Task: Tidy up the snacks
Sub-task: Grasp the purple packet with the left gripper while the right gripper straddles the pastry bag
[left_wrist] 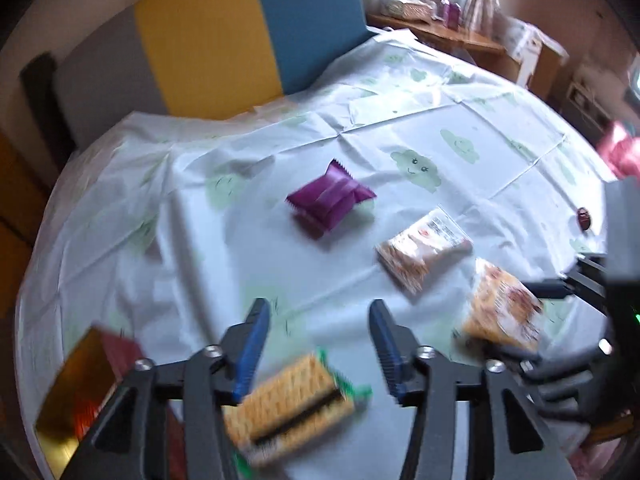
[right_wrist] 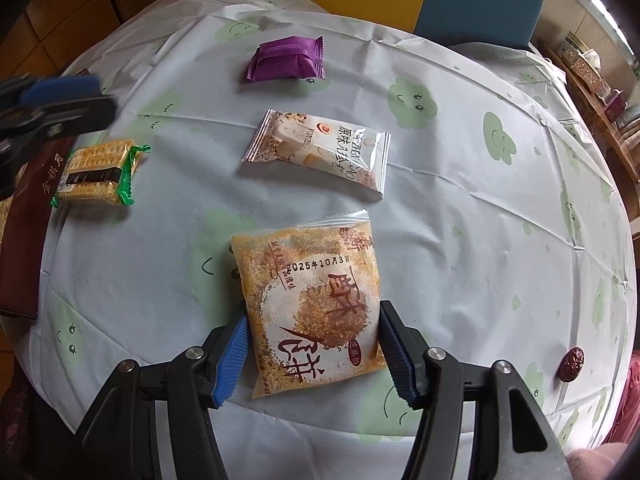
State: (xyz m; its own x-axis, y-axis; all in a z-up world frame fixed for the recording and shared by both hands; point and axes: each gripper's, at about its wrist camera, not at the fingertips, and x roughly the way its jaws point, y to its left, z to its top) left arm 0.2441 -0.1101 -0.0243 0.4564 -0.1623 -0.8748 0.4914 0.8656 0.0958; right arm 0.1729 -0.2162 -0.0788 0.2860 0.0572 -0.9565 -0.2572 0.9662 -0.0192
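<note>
My right gripper point(right_wrist: 313, 316) points down at an orange pastry pack point(right_wrist: 308, 300) lying on the table, and its blue pads press on the pack's two side edges. The same pack point(left_wrist: 500, 308) shows at the right of the left wrist view. My left gripper point(left_wrist: 319, 306) stands open over a green-edged cracker pack point(left_wrist: 288, 404), which is blurred and untouched by the pads. In the right wrist view that cracker pack point(right_wrist: 96, 172) rests partly on a dark red box point(right_wrist: 28, 232). A white snack pack point(right_wrist: 320, 152) and a purple pack point(right_wrist: 286, 60) lie farther back.
A white cloth with green cloud faces point(right_wrist: 460, 208) covers the round table. A single dark red date point(right_wrist: 573, 364) lies near the right edge. Yellow point(left_wrist: 208, 48) and blue point(left_wrist: 308, 20) chair backs stand behind the table. A wooden shelf with boxes point(left_wrist: 460, 36) is at the far right.
</note>
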